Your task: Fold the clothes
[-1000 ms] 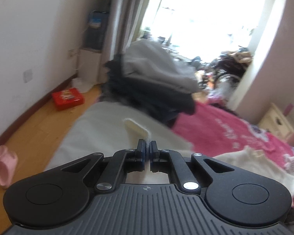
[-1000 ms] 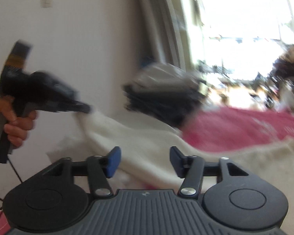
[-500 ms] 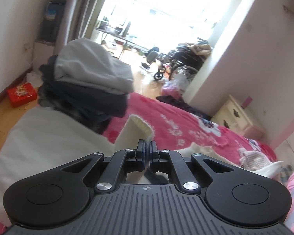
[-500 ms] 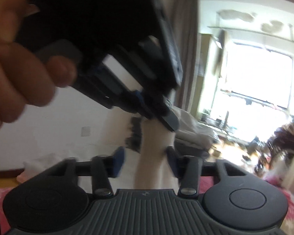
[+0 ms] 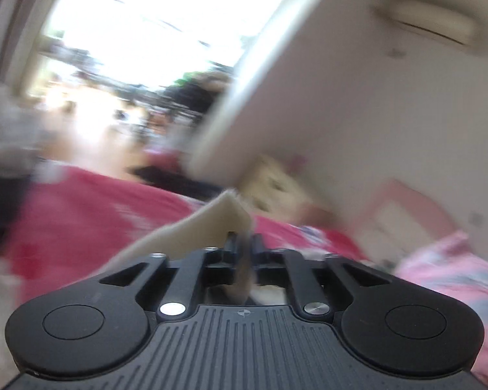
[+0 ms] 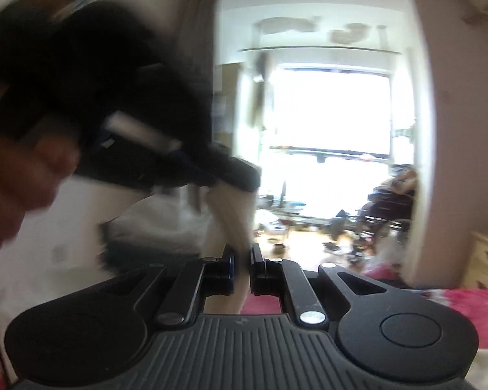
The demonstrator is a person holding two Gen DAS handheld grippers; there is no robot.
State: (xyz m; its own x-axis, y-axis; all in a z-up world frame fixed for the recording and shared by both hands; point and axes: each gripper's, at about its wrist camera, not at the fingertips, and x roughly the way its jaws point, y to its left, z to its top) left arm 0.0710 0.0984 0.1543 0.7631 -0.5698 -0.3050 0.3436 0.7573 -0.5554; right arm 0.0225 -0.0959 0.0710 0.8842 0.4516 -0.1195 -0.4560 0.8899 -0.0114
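A cream-white knitted garment (image 5: 208,224) is pinched in my left gripper (image 5: 243,243), whose jaws are shut on its edge; the cloth stands up in a folded peak above the fingers, held high over the pink-red bed cover (image 5: 81,208). In the right wrist view my right gripper (image 6: 242,256) is shut on the same cream garment (image 6: 234,221), which hangs as a strip from the left gripper's tips (image 6: 231,175) just above. The left gripper body and the hand holding it fill the upper left there, blurred.
A pile of grey and dark clothes (image 5: 3,136) sits at the bed's left end. A cream bedside cabinet (image 5: 276,188) and pink headboard (image 5: 406,208) stand at the right. A bright window and cluttered floor (image 6: 328,227) lie ahead.
My right gripper has closed on the cream garment just below the left gripper. The left gripper has swung up and to the right with the garment; both views are motion-blurred.
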